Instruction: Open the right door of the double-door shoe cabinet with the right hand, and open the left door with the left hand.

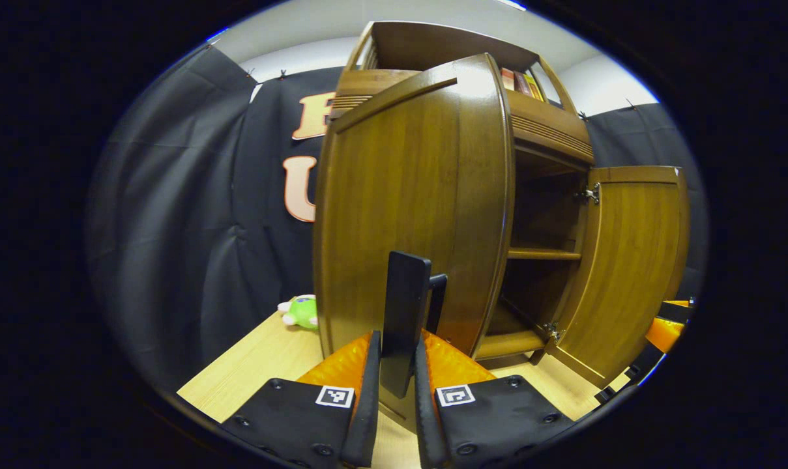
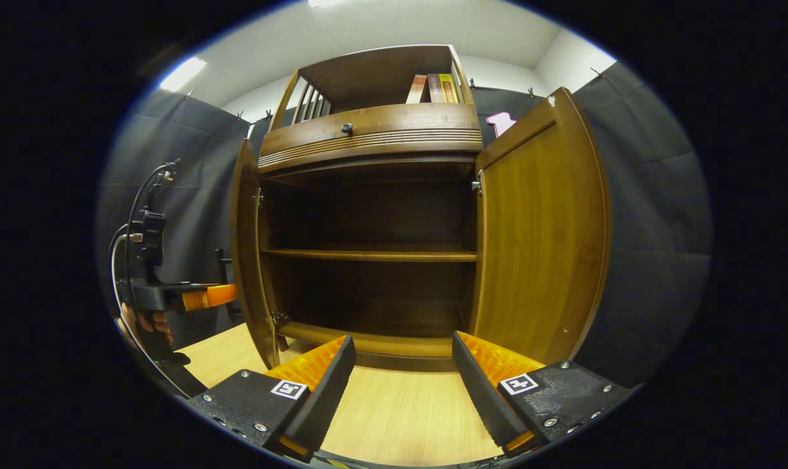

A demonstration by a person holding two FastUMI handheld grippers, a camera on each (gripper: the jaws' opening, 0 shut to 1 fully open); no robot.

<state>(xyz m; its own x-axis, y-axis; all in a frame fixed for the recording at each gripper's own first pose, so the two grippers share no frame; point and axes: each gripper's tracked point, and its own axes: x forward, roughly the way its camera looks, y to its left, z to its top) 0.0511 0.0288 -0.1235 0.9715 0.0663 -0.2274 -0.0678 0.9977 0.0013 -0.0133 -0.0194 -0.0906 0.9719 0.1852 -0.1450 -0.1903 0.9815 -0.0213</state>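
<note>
My left gripper (image 1: 397,384) is pinching the dark handle (image 1: 403,312) of the cabinet's left door (image 1: 400,195), jaws pressed on it. My right gripper (image 2: 403,384) is hovering before the shoe cabinet (image 2: 367,254) with jaws spread, holding nothing. Both doors are standing open, the right door (image 2: 537,228) swung wide. Books (image 2: 433,88) are sitting atop the cabinet.

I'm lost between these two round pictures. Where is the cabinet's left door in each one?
Left gripper view: the left door is in the centre, its handle clamped by the left gripper.
Right gripper view: left door, edge-on, left of centre.
Shared landmark: the books on top.
</note>
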